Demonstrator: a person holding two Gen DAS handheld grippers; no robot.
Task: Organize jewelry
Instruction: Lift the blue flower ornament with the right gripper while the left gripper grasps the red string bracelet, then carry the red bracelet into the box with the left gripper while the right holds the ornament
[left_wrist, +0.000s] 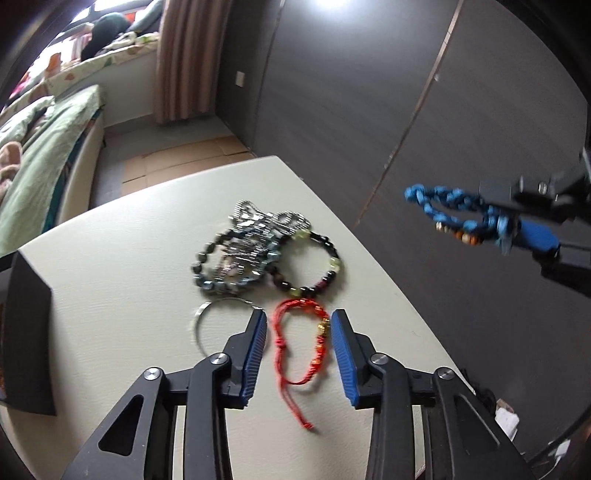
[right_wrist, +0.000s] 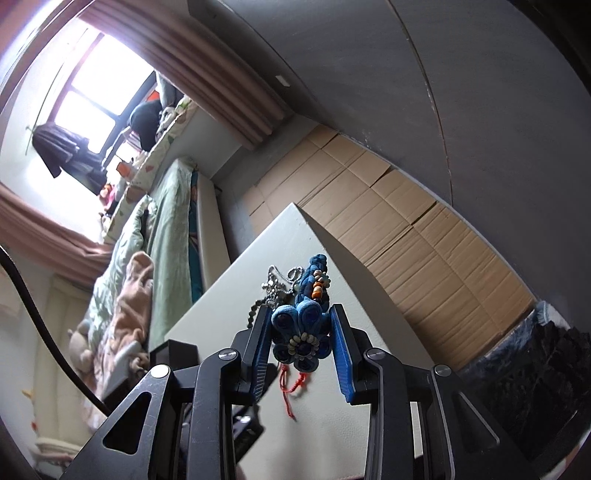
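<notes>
Blurring softens the jewellery heap in the left wrist view, so the silver chain piece (left_wrist: 258, 229) tangled over the grey-blue bead bracelet (left_wrist: 207, 271) is hard to separate link from link. At the heap's 3 o'clock lies the dark bead bracelet (left_wrist: 334, 258) with pale yellow beads, touching it. A thin silver bangle (left_wrist: 197, 325) sits at 6 o'clock of the heap, partly hidden behind the left gripper's (left_wrist: 298, 334) near finger. On the pale table (left_wrist: 110, 295), a black box (left_wrist: 31, 332) is cut off at the 9 o'clock edge.

Left gripper now: jaws spread wide, hovering low over the table, the red cord bracelet (left_wrist: 295, 347) with gold beads lying flat between the two blue pads, touching neither as far as can be seen.

Over at 3 o'clock, off the table edge and in the air, the right gripper (left_wrist: 517, 230) is clamped on the blue braided bracelet (left_wrist: 450, 206), whose loop sticks out toward 9 o'clock. In the right wrist view that gripper (right_wrist: 300, 325) pinches the bracelet's blue flower ornament (right_wrist: 301, 328), with the braid reaching toward 12 o'clock and covering much of the heap beyond.
</notes>
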